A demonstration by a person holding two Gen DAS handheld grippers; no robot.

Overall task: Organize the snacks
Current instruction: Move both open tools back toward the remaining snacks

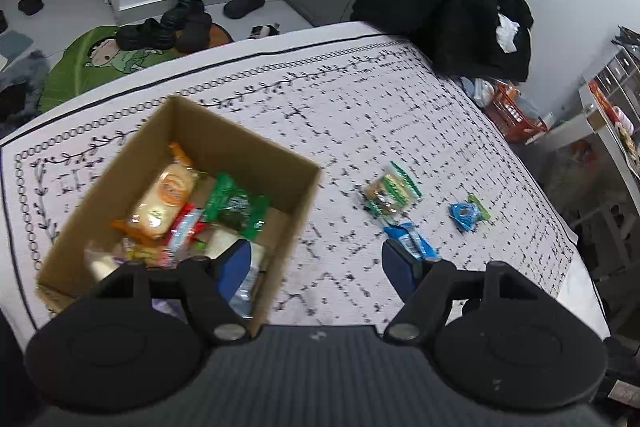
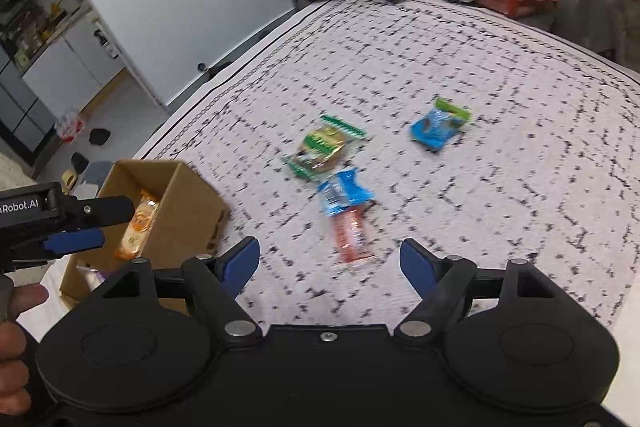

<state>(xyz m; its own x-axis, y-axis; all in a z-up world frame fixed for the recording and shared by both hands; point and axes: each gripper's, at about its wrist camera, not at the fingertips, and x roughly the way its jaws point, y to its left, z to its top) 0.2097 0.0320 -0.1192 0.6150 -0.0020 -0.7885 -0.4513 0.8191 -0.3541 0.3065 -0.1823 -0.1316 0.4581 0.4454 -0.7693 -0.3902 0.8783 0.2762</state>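
Red bar long axis points away from right gripper; label blurred; both grippers agape, empty; left gripper over box.

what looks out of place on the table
Four snack packets lie loose on the cloth outside the box: a green one, two blue ones, and a red one partly tucked under a blue one. Nothing looks spilled or torn.

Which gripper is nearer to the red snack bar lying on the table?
Right. The right gripper hangs open just short of the red snack bar. The left gripper is off to the side, over the cardboard box.
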